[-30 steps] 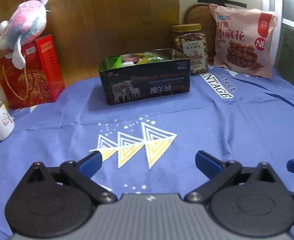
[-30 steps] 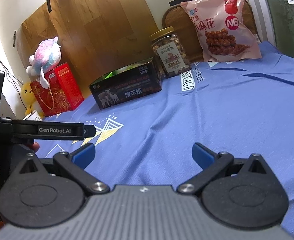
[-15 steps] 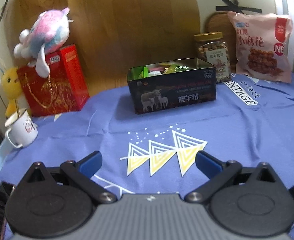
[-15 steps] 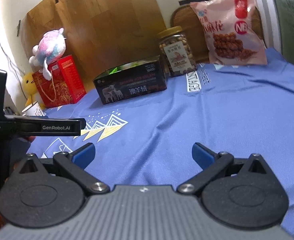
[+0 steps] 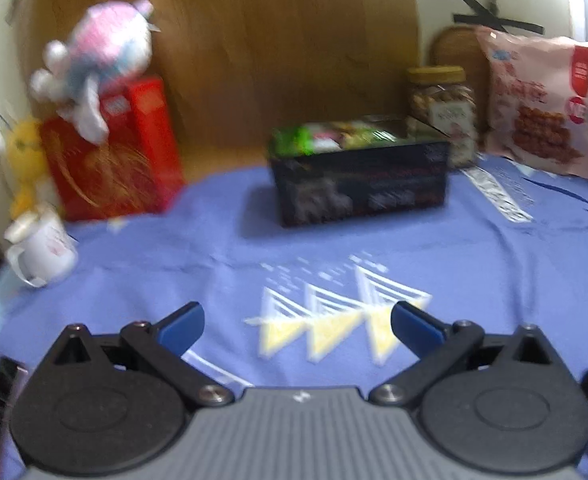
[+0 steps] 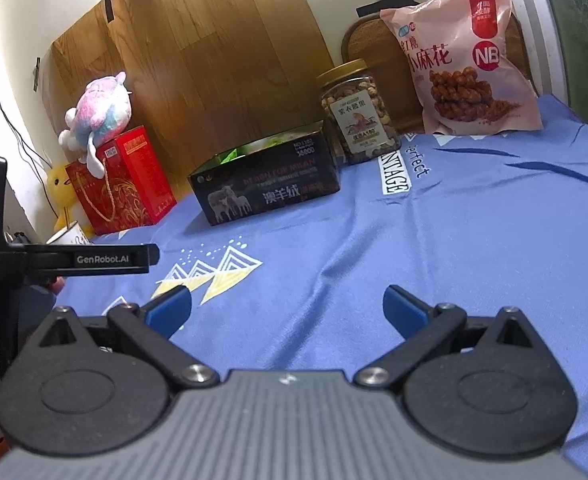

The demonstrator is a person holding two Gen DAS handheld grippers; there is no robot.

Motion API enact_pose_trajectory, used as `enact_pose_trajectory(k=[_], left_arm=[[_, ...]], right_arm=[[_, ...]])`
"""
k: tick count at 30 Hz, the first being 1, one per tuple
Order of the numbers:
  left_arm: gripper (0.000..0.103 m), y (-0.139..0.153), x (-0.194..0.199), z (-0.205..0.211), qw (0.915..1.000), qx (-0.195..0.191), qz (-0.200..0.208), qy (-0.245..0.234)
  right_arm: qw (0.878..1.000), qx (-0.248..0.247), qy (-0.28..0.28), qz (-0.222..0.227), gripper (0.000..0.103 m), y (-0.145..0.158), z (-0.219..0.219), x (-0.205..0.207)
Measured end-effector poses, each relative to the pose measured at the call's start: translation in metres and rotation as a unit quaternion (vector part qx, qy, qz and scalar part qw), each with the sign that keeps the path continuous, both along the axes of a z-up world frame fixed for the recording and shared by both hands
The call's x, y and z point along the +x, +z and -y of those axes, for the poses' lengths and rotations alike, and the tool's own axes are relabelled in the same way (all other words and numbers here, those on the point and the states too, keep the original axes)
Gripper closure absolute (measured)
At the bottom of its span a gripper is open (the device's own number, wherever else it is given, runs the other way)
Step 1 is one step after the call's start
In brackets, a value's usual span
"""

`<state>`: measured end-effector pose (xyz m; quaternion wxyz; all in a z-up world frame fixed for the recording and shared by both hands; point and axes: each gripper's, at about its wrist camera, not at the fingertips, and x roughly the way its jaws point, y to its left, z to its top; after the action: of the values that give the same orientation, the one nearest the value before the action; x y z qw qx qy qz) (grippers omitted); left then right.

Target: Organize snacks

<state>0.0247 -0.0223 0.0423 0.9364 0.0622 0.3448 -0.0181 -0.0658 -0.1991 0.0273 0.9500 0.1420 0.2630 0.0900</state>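
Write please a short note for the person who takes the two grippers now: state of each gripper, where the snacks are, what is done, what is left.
Left gripper: open, empty, above the blue cloth.
Right gripper: open, empty, also above the cloth.
Black tin box: lid off, at the back of the cloth, some packets already inside.
Nut jar: upright, just right of the box.
Pink snack bag: leaning at the back right.
Done: no loose snacks lie on the cloth.
Left: probably nothing, unless jar and bag need placing.

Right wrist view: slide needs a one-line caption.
Open right gripper over blue cloth, facing snack box, nut jar and pink bag.
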Motion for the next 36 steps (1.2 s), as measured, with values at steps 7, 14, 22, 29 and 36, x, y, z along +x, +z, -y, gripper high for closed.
enact_pose_trajectory(k=[7,14,22,29,36], left_arm=[[0.0,0.002,0.006,0.013,0.9981,-0.028,-0.039,-0.038],[0.0,0.013,0.002,0.019,0.9962,-0.022,-0.05,-0.068],[0.0,0.017,0.005,0.033,0.9956,0.001,-0.053,-0.078],[0.0,0.017,0.011,0.027,0.9969,0.016,-0.055,-0.054],[0.0,0.017,0.02,0.023,0.9976,0.019,-0.059,-0.031]], right_arm=[[1.0,-0.01,-0.002,-0.005,0.002,0.007,0.014,0.004],[0.998,0.011,0.021,-0.053,0.002,0.013,0.026,0.023],[0.997,0.012,0.026,-0.066,0.002,0.031,0.038,0.029],[0.996,0.025,0.039,-0.072,0.002,0.035,0.037,0.043],[0.995,0.025,0.059,-0.071,0.002,0.036,0.03,0.053]])
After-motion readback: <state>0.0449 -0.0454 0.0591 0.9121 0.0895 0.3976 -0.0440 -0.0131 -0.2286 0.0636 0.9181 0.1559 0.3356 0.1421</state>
